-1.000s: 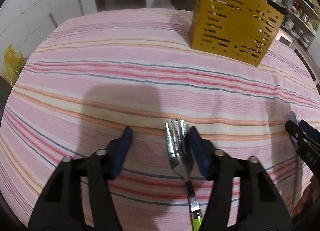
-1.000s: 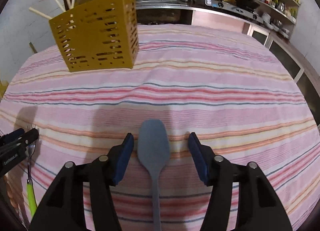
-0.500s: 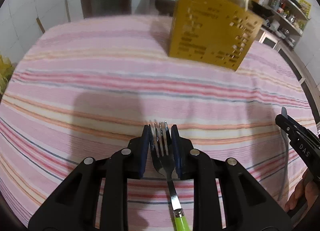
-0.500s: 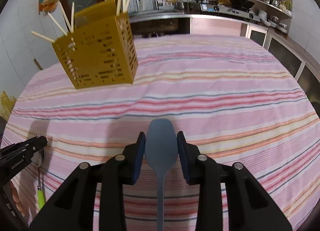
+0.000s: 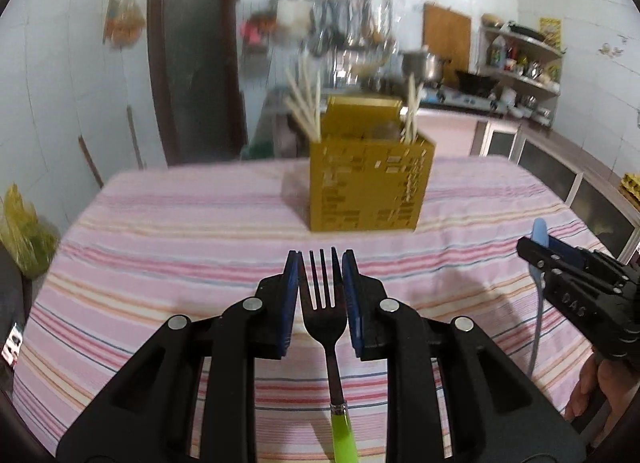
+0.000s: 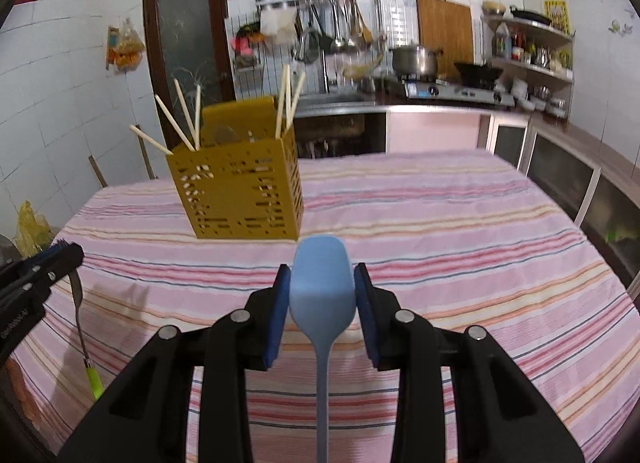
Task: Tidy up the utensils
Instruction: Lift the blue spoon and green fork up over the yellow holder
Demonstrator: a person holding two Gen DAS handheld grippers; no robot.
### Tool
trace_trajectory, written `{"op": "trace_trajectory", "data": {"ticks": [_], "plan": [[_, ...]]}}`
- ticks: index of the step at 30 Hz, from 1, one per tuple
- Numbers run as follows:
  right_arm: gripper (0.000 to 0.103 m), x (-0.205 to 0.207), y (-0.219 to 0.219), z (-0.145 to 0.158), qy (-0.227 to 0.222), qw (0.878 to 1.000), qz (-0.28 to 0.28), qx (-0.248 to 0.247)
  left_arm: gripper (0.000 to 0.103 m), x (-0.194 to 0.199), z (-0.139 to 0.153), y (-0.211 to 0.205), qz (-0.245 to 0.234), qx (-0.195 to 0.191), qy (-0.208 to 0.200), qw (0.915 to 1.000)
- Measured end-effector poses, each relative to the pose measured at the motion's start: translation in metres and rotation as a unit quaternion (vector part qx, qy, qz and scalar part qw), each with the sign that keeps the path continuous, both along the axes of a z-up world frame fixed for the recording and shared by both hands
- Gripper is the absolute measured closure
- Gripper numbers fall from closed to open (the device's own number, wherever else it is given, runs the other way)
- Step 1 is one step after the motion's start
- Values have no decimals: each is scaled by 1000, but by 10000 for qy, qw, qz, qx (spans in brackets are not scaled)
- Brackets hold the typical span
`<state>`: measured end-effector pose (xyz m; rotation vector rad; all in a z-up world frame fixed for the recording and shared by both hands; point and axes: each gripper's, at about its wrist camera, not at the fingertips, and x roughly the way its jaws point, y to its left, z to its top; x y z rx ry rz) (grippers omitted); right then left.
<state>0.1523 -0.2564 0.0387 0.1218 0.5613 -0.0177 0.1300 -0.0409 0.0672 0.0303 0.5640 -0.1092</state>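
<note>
My left gripper (image 5: 320, 287) is shut on a metal fork (image 5: 325, 303) with a green handle, tines pointing forward, held above the striped tablecloth. My right gripper (image 6: 322, 295) is shut on a blue silicone spatula (image 6: 322, 291), head forward, also lifted. A yellow perforated utensil caddy (image 5: 370, 187) stands ahead at the table's far middle; it also shows in the right wrist view (image 6: 240, 195), with chopsticks (image 6: 180, 119) sticking out. The right gripper shows at the right edge of the left wrist view (image 5: 560, 263), the left gripper at the left edge of the right wrist view (image 6: 48, 263).
The table has a pink striped cloth (image 6: 440, 223). Behind it is a kitchen counter with a stove and pot (image 6: 414, 59), hanging utensils, shelves at right and a dark door (image 6: 188, 47). A yellow bag (image 5: 24, 235) sits off the table's left side.
Both grippers closed on their utensils, the left on the fork and the right on the spatula, then lifted them off the cloth and tilted up toward the caddy.
</note>
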Motion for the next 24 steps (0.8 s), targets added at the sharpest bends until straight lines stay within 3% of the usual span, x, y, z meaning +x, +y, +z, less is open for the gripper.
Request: {"op": "trace_trajectory", "data": {"ticks": [7, 24], "plan": [[70, -18, 6, 7, -299, 9995, -58, -30, 82, -24, 9, 2, -142, 24, -375, 9992], [70, -37, 18, 35, -849, 9961, -55, -244, 83, -40, 21, 20, -143, -311, -791, 9963]]}}
